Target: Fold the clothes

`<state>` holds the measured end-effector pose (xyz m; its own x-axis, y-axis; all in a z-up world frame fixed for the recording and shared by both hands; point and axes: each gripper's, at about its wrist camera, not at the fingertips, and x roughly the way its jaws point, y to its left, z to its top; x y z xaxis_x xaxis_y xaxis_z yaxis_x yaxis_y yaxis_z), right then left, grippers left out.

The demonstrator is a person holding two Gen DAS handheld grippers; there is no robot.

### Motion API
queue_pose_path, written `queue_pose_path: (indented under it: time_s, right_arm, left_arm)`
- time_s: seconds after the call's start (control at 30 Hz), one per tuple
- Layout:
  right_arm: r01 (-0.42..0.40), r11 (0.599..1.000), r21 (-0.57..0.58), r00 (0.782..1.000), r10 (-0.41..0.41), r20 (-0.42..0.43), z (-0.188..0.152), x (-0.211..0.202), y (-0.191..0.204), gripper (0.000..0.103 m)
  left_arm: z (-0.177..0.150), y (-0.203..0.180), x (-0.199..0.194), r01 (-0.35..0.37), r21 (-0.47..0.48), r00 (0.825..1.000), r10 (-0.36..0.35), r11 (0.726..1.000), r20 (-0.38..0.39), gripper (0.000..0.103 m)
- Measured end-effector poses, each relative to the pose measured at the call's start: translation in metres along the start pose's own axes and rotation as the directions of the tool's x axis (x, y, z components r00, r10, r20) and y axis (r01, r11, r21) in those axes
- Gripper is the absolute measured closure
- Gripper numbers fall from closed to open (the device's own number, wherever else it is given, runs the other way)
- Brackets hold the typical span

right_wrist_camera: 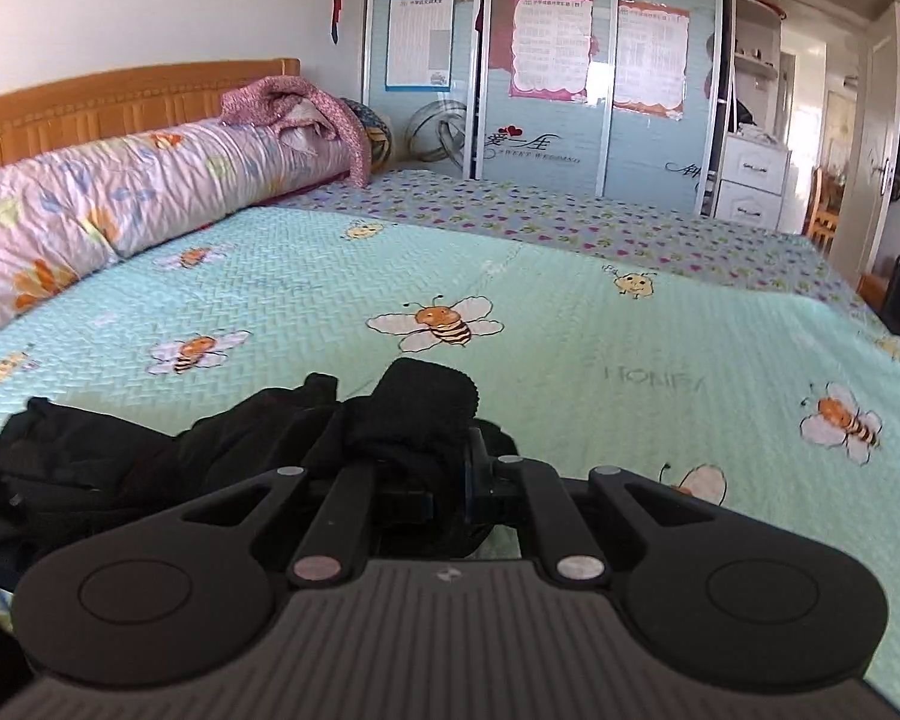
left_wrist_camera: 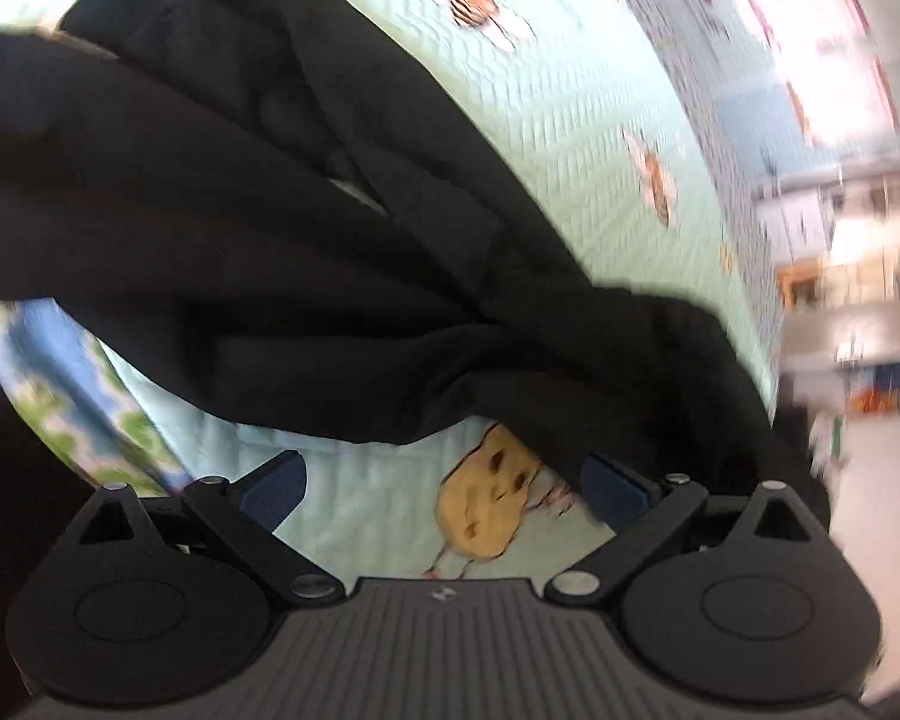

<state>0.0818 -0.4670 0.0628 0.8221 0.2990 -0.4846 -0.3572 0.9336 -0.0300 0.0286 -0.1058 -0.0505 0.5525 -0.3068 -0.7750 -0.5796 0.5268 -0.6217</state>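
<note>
On a bed spread with a mint-green quilted coverlet printed with cartoon bees, a black garment is seen bunched at the near left edge, one end of it pinched between the closed-up fingers of the right gripper. From the left wrist view, the same black garment is shown draped in heavy folds across the coverlet, while the left gripper is held with its blue-padded fingers spread wide, the right-hand finger brushed by a hanging fold. A rolled pink floral duvet is laid along the orange wooden headboard at far left. Sliding wardrobe doors hung with pink-bordered posters are lined up beyond the far side of the bed, and an open doorway is visible at far right
</note>
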Motion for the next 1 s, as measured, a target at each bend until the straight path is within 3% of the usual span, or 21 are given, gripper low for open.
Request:
queue_pose_path:
  time_s: [0.17, 0.27, 0.43, 0.83, 0.87, 0.97, 1.0]
  right_arm:
    - [-0.028, 0.998, 0.053, 1.0, 0.028, 0.012, -0.01, -0.017, -0.018, 0.093]
    - [-0.043, 0.995, 0.085, 0.999, 0.042, 0.013, -0.017, -0.019, -0.028, 0.093]
    - [-0.069, 0.993, 0.096, 0.997, 0.067, 0.021, -0.026, -0.018, -0.033, 0.093]
    - [-0.094, 0.981, 0.17, 0.995, 0.097, -0.011, -0.047, -0.011, -0.047, 0.093]
    - [-0.093, 0.981, 0.172, 0.995, 0.097, -0.016, -0.049, -0.009, -0.048, 0.093]
    - [-0.092, 0.981, 0.17, 0.995, 0.099, -0.031, -0.055, -0.004, -0.048, 0.093]
    - [-0.092, 0.981, 0.17, 0.995, 0.099, -0.033, -0.057, -0.003, -0.048, 0.093]
  left_arm:
    - [-0.01, -0.004, 0.003, -0.053, -0.033, 0.999, 0.054, 0.998, 0.005, 0.002]
    - [-0.016, -0.001, 0.013, -0.084, -0.075, 0.994, 0.078, 0.994, -0.074, 0.002]
    - [-0.014, -0.003, 0.019, -0.106, -0.108, 0.99, 0.095, 0.988, -0.102, 0.002]
    - [0.053, -0.011, 0.016, -0.029, -0.166, 0.998, 0.039, 0.986, 0.056, 0.0]
    - [0.05, -0.016, 0.036, -0.019, -0.157, 0.996, 0.033, 0.987, 0.089, 0.0]
    - [0.061, -0.027, 0.04, -0.016, -0.089, 0.987, 0.03, 0.996, 0.16, 0.015]
    - [0.065, -0.031, 0.038, -0.018, -0.058, 0.983, 0.029, 0.998, 0.184, 0.033]
